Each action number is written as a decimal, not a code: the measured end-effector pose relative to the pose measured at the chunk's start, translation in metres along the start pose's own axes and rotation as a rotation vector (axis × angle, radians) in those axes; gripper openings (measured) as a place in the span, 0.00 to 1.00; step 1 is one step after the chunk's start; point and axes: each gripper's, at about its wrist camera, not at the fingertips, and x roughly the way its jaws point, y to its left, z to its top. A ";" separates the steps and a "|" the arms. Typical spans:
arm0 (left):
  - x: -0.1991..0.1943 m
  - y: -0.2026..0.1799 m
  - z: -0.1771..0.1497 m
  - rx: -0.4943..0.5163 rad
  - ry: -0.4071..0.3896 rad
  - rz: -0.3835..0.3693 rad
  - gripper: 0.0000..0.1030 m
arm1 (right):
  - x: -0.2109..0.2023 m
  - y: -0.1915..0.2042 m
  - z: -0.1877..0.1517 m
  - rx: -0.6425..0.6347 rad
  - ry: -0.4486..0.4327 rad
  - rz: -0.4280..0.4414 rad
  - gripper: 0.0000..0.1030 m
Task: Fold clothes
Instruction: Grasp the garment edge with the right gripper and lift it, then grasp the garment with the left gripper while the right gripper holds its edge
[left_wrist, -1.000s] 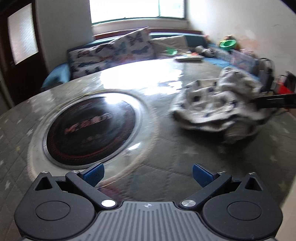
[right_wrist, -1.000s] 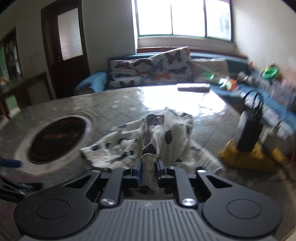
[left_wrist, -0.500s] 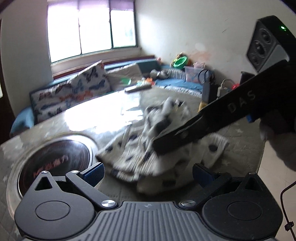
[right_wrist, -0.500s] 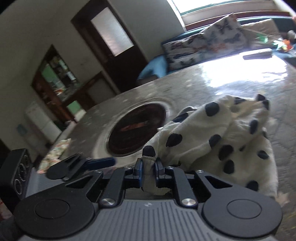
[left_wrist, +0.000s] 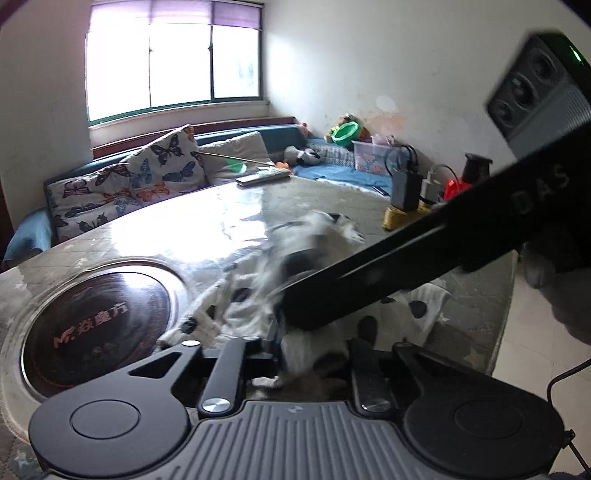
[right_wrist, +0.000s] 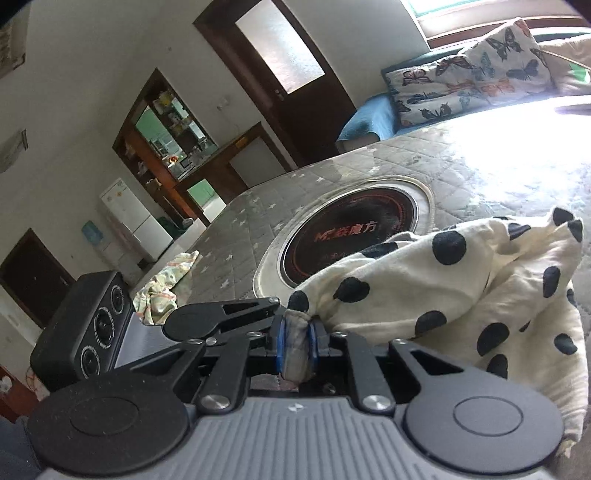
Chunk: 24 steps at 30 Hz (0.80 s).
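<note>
1. The spotted garment (right_wrist: 461, 291) is cream with black dots, bunched and creased, filling the lower right of the right wrist view, on the quilted table (right_wrist: 258, 221).
2. The right gripper (right_wrist: 295, 347) is clamped on a rolled edge of it.
3. The left gripper (left_wrist: 295, 354) has just been closing, with blurred cloth (left_wrist: 258, 306) between its jaws; they are pinched on it.
4. The other gripper's arm crosses the left view, hiding much of the cloth.

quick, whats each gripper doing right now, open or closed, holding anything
left gripper: jaws have just been closing, now shut on the spotted garment.
right gripper: shut on a bunched edge of the same garment.
</note>
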 end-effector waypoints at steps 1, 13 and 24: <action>-0.002 0.004 0.001 -0.008 -0.007 0.011 0.14 | -0.002 0.000 0.000 -0.002 -0.006 -0.002 0.18; -0.016 0.030 0.000 -0.061 -0.001 0.019 0.18 | -0.041 -0.031 -0.001 0.013 -0.119 -0.228 0.40; -0.006 0.030 0.002 -0.088 -0.013 0.014 0.13 | -0.017 -0.101 -0.002 0.232 -0.087 -0.347 0.44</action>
